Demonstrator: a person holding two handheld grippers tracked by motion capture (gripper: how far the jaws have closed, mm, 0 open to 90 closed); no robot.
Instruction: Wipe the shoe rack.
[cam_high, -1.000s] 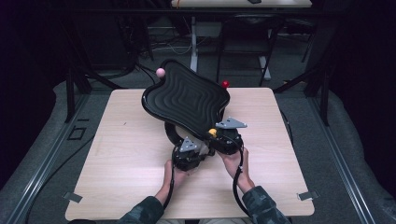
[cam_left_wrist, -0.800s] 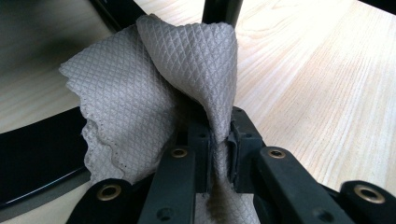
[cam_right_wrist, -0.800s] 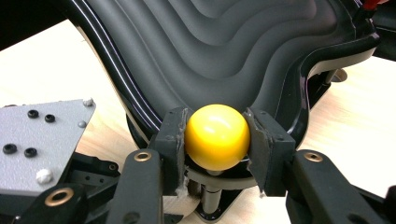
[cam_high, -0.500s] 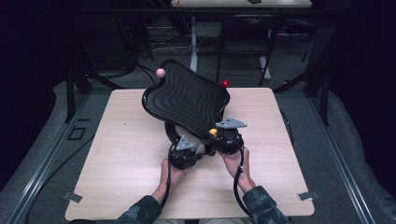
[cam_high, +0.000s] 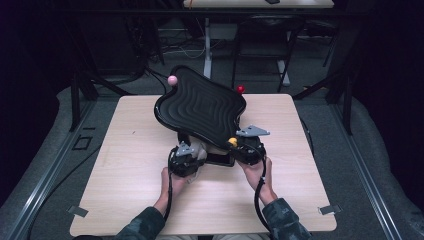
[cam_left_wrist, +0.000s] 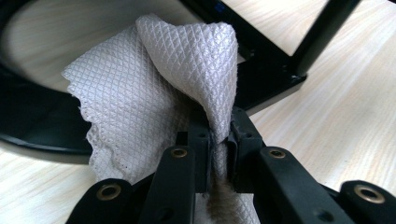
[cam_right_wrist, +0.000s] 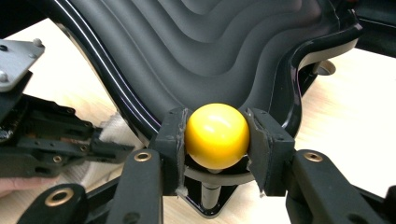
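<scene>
1. One pale wooden surface (cam_high: 125, 165) carries everything, with the person's forearms coming in from its near edge.
2. Tilted above the middle of that surface is a black wavy tray (cam_high: 200, 106) with stepped ridges and a glossy rim; it leans up toward the far left, and its near edge hangs over both hand-held grippers. It sits on a black frame (cam_left_wrist: 275, 79) whose corner rests on the wood.
3. Three ball knobs stand at the tray's corners: a pink knob (cam_high: 172, 80) at the far left, a red knob (cam_high: 240, 89) at the far right, and a yellow ball knob (cam_right_wrist: 217, 135) at the near right.
4. Right hand-held gripper (cam_right_wrist: 217, 140): its jaws are partly closed around the yellow ball knob, the pads pressing on either side of it. The knob stands on a short stem just under the tray's rim. In the high view this hand-held gripper (cam_high: 239, 145) lies at the tray's near right corner, with a grey plate on top.
5. Left hand-held gripper (cam_left_wrist: 218, 140): its jaws are closed nearly together on a fold of a white quilted cloth (cam_left_wrist: 154, 98), which rises in a crumpled peak above the pads, just beside the tray's dark underside. In the high view the cloth (cam_high: 199, 148) shows pale under the tray's near edge.
</scene>
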